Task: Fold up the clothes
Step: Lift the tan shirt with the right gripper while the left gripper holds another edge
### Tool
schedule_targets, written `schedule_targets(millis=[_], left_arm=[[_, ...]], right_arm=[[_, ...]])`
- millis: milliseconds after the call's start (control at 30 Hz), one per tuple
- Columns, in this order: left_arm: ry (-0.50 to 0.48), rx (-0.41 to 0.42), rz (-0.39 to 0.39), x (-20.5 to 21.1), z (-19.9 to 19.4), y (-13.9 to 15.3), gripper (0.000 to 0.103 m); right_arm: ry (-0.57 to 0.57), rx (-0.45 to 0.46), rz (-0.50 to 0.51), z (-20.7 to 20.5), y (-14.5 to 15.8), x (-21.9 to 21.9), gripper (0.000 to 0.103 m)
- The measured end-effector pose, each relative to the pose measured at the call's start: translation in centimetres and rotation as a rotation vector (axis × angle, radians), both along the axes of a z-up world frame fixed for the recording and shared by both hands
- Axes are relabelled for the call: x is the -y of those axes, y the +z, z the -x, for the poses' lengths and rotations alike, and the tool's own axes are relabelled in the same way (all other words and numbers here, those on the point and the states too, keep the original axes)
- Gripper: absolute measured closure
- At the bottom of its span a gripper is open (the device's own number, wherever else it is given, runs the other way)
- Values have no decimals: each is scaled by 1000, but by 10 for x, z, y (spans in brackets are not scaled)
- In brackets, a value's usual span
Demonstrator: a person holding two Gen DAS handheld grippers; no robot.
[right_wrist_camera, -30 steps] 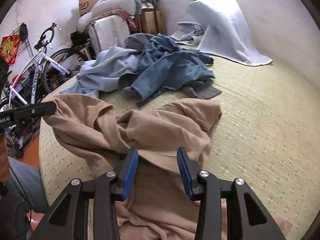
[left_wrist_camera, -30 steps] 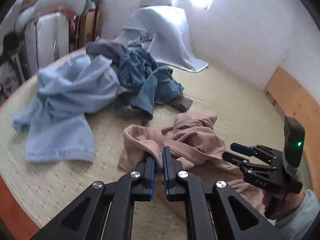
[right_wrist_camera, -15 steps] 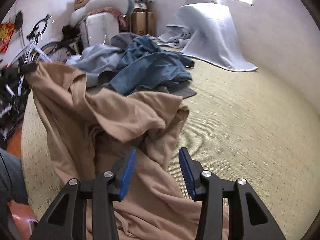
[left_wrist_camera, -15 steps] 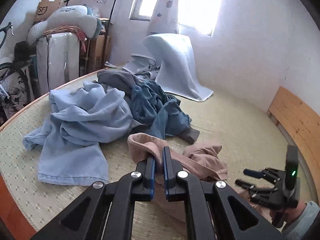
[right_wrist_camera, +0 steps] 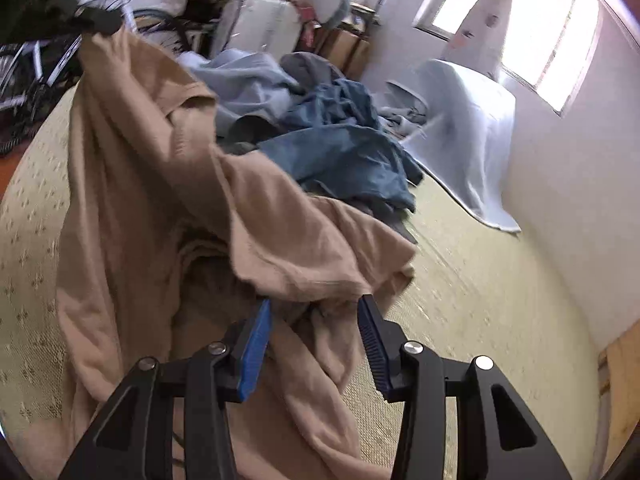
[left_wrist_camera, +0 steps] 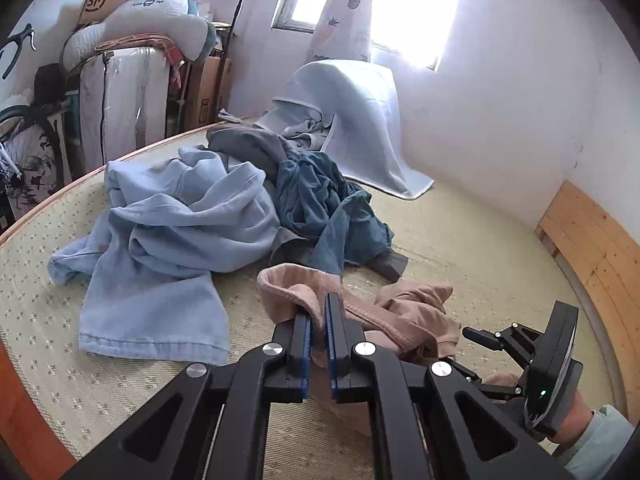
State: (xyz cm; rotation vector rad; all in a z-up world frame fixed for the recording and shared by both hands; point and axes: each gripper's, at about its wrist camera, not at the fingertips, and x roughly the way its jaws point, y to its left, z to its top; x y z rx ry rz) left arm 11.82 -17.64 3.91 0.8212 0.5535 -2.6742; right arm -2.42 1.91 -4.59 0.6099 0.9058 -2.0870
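Observation:
A tan garment [left_wrist_camera: 404,312] is raised off the straw mat by one edge, with my left gripper [left_wrist_camera: 318,320] shut on that edge. In the right wrist view the tan garment [right_wrist_camera: 168,184] hangs down in long folds from the upper left, where the left gripper [right_wrist_camera: 96,24] holds it. My right gripper [right_wrist_camera: 314,320] is open just under a drooping fold, with cloth lying between its blue pads [right_wrist_camera: 256,340]. The right gripper [left_wrist_camera: 520,348] also appears low at the right in the left wrist view, held by a hand.
A pile of light blue [left_wrist_camera: 172,232], dark blue [left_wrist_camera: 324,208] and grey clothes lies further back on the mat [left_wrist_camera: 480,248]. A pale sheet [left_wrist_camera: 360,120] drapes something by the window. A bicycle [right_wrist_camera: 36,68], boxes and a wrapped mattress stand at the left. A wooden board [left_wrist_camera: 592,248] edges the right side.
My left gripper has risen with the tan garment, so the cloth now hangs taller. My right gripper has tilted and moved up close under the hanging fold, staying open.

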Motion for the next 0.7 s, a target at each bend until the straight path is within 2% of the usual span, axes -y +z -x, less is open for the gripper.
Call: schedule_targets(millis=[33,167,233,533,700], left_arm=[[1,0,-1,1,-1,0,97],[5,0,-2,4,-4,0,97],[8,0,-4,5,-5,1,97],[6,-14,-15,6,-6,6,97],[-2,-58,-8,0,-8,20,97]], right_arm=[[13,-15,-14,-2,-2,4,57],[-14,6,68,3,13,1,59],[-28,16,110,6,20,-1,78],[-89,62,296,19,54,-9,89],[-142,30,500,10,112,-47,90]])
